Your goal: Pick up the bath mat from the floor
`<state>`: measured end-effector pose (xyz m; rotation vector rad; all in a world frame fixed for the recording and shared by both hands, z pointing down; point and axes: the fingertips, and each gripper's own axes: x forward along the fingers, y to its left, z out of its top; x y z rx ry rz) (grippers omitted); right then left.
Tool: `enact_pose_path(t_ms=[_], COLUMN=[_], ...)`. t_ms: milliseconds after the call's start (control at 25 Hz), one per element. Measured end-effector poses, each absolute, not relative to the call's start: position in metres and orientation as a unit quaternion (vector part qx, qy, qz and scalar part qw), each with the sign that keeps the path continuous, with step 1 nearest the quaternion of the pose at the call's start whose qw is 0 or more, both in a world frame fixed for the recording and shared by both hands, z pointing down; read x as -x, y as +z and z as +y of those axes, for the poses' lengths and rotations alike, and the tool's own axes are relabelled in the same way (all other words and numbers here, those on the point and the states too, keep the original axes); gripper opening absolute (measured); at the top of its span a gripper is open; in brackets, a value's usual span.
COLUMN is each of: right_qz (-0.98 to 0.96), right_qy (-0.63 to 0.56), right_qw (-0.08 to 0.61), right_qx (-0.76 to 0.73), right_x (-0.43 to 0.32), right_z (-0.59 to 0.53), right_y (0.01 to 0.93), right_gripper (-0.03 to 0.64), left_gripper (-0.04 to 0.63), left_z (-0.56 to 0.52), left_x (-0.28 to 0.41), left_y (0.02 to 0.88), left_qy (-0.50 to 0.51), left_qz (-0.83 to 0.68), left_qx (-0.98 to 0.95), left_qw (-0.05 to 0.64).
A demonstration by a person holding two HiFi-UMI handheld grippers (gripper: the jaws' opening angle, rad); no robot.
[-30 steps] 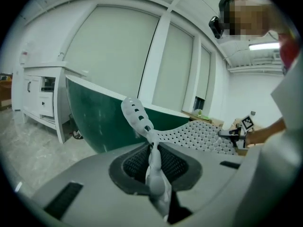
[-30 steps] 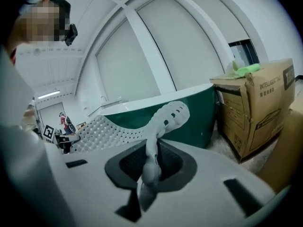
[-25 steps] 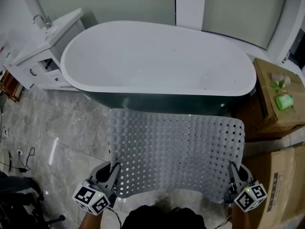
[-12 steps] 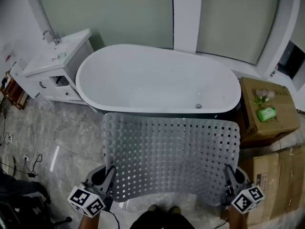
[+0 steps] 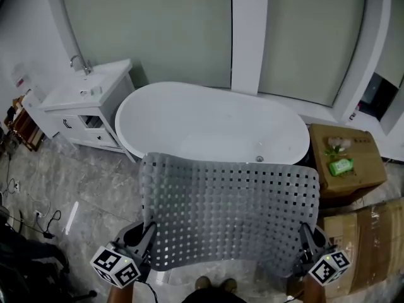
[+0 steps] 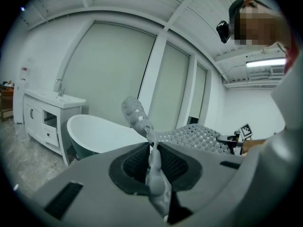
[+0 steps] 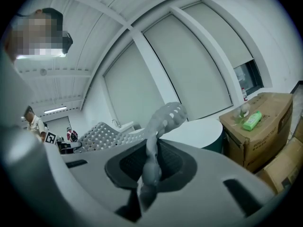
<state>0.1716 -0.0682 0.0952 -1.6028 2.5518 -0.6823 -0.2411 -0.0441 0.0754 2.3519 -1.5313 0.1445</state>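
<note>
The grey perforated bath mat (image 5: 230, 210) hangs spread out in the air in front of the white bathtub (image 5: 208, 122), off the floor. My left gripper (image 5: 146, 243) is shut on the mat's near left corner, and the mat's edge (image 6: 152, 169) runs pinched between its jaws. My right gripper (image 5: 304, 242) is shut on the near right corner, where the mat's edge (image 7: 152, 162) stands up between its jaws. The mat's far edge curls up over the tub rim.
A white vanity with a faucet (image 5: 85, 103) stands left of the tub. Cardboard boxes (image 5: 344, 163) with a green bottle (image 5: 341, 166) sit at the right. Cables (image 5: 38, 223) lie on the marble floor at the left. Tall window panels (image 5: 189, 30) rise behind the tub.
The mat has risen with both grippers. The head view has tilted up, so the tub, vanity and boxes sit lower and farther in the picture.
</note>
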Motion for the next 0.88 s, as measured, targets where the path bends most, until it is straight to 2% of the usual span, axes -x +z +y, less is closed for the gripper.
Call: enact_pose_path(t_ms=[320,880], right_qz=[0.831,0.838], right_qy=[-0.205,-0.190], right_qw=[0.050,0.069], right_qx=[0.514,0.508], right_x=[-0.185,-0.171], right_z=[-0.029,0.020], right_y=[0.042,0.018], right_gripper=[0.044,0.044], left_gripper=[0.051,0.051], left_z=[-0.008,0.034], left_x=[0.235,0.250], left_y=[0.027,0.001], left_qy=[0.029,0.014], left_qz=[-0.537,-0.532], left_qx=[-0.828,-0.834], left_qw=[0.160,0.142])
